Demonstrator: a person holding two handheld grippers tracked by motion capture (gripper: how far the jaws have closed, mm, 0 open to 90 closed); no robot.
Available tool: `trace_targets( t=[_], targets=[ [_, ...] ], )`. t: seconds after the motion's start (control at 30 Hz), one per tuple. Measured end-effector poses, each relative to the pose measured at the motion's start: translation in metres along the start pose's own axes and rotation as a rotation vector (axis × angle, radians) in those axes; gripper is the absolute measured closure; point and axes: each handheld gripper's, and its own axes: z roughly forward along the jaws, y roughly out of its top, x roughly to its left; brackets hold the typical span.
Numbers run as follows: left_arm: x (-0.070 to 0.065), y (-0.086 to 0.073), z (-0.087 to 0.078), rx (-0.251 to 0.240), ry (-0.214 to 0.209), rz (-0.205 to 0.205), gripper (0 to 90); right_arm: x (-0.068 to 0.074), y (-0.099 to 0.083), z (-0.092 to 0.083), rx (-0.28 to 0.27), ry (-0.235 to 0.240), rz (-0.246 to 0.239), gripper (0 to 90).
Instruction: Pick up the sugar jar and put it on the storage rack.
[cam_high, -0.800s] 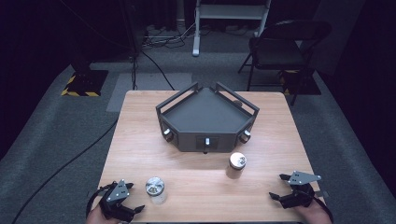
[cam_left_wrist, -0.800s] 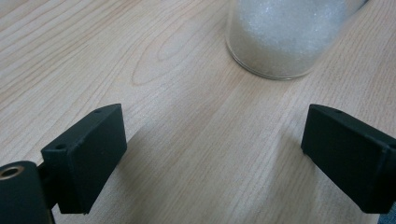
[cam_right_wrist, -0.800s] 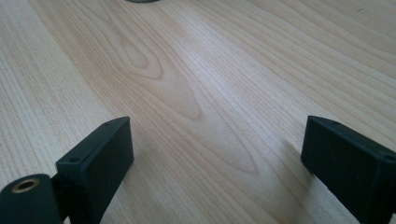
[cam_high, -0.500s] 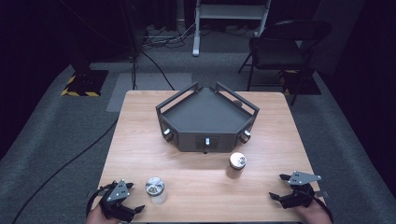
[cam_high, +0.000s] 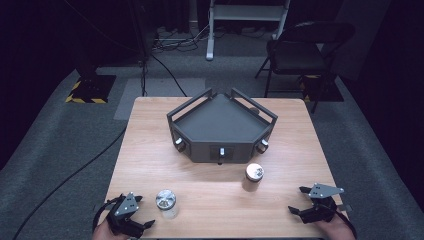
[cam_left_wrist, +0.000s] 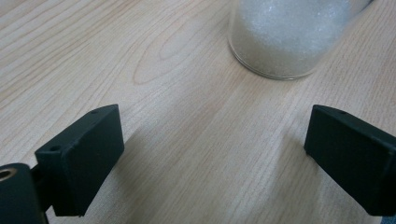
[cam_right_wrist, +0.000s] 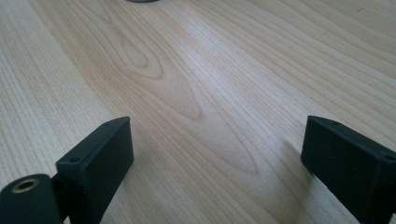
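Observation:
A glass jar (cam_high: 165, 202) with a metal lid and white grains inside stands near the table's front left. My left gripper (cam_high: 144, 213) rests just left of it, jaws open toward it. In the left gripper view the jar's base (cam_left_wrist: 285, 42) sits ahead of the open left gripper (cam_left_wrist: 215, 135), apart from both jaws. A second, darker jar (cam_high: 254, 176) with a metal lid stands in front of the tray. My right gripper (cam_high: 297, 200) lies at the front right, open, with bare wood between the jaws of the right gripper (cam_right_wrist: 217, 140).
A dark grey five-sided tray (cam_high: 220, 150) with raised rails sits mid-table. The wooden table (cam_high: 150, 150) has free room on both sides of it. A folding chair (cam_high: 300, 50) and cables lie on the carpet beyond.

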Motion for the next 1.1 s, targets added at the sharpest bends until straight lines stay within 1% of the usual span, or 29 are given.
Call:
trace_targets(
  t=[0.37,0.43,0.5,0.57,1.1],
  targets=[
    [-0.0003,0.0011,0.0006,0.006,0.003,-0.004,0.9,0.0000,0.0000,0.0000,0.000,0.000,0.000,8.9],
    [-0.0005,0.0016,0.0007,0.009,0.005,-0.005,0.4,-0.0002,0.0014,0.0008,0.008,0.002,-0.002,4.9],
    [-0.0005,0.0016,0.0007,0.009,0.005,-0.005,0.4,0.0007,0.0030,0.0016,0.017,-0.007,0.006,1.6],
    [-0.0005,0.0016,0.0007,0.009,0.005,-0.005,0.4,0.0006,0.0042,0.0021,0.024,-0.006,0.006,0.0],
    [-0.0016,0.0011,0.0002,0.008,0.010,-0.007,0.4,0.0008,0.0043,0.0024,0.023,-0.005,0.006,0.2]
  ],
)
